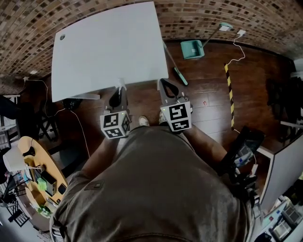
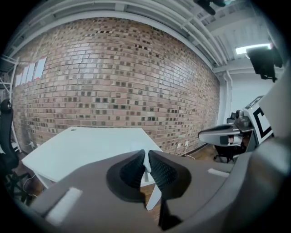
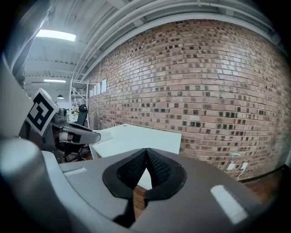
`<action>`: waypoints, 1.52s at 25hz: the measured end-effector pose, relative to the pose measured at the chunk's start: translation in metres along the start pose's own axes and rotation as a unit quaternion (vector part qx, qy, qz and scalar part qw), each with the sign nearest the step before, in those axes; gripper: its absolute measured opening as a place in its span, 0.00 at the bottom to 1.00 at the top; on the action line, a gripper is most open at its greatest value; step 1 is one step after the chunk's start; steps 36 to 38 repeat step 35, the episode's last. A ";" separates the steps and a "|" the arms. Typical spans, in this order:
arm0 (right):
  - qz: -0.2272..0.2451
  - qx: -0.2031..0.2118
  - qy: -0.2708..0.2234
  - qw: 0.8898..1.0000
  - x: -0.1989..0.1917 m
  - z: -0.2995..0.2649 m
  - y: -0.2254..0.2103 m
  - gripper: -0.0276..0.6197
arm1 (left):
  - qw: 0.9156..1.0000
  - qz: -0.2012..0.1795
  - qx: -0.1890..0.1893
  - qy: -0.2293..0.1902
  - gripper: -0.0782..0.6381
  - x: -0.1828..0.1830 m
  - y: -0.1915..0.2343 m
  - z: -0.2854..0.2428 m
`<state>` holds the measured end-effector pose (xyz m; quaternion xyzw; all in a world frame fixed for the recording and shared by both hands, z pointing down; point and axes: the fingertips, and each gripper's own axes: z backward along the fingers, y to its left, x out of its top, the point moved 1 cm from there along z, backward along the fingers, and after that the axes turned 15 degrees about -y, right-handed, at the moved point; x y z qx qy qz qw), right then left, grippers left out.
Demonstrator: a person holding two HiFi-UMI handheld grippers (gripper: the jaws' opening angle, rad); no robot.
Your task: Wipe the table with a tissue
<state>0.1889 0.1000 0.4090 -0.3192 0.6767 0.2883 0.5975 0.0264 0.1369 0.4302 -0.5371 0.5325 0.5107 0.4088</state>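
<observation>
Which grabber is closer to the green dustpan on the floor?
Right. The right gripper is at the white table's near right corner, with the dustpan beyond it to the right. The left gripper, pinching a tissue, is further left along the table edge.

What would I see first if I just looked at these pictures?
A big white table stands in the middle, before a brick wall. At its near edge the left gripper pinches a white tissue, and the right gripper beside it is shut and empty. A teal dustpan lies on the floor to the table's right.
</observation>
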 end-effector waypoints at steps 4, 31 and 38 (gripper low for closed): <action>0.003 -0.007 -0.005 1.000 0.006 0.003 0.009 0.06 | 1.000 0.004 -0.007 0.003 0.13 0.005 0.005 0.007; 0.009 -0.008 0.000 1.000 0.002 -0.002 0.020 0.06 | 1.000 0.013 -0.013 0.002 0.13 0.006 0.010 0.003; 0.008 -0.005 0.000 1.000 0.003 -0.004 0.017 0.06 | 1.000 0.014 -0.011 0.005 0.13 0.007 0.008 0.000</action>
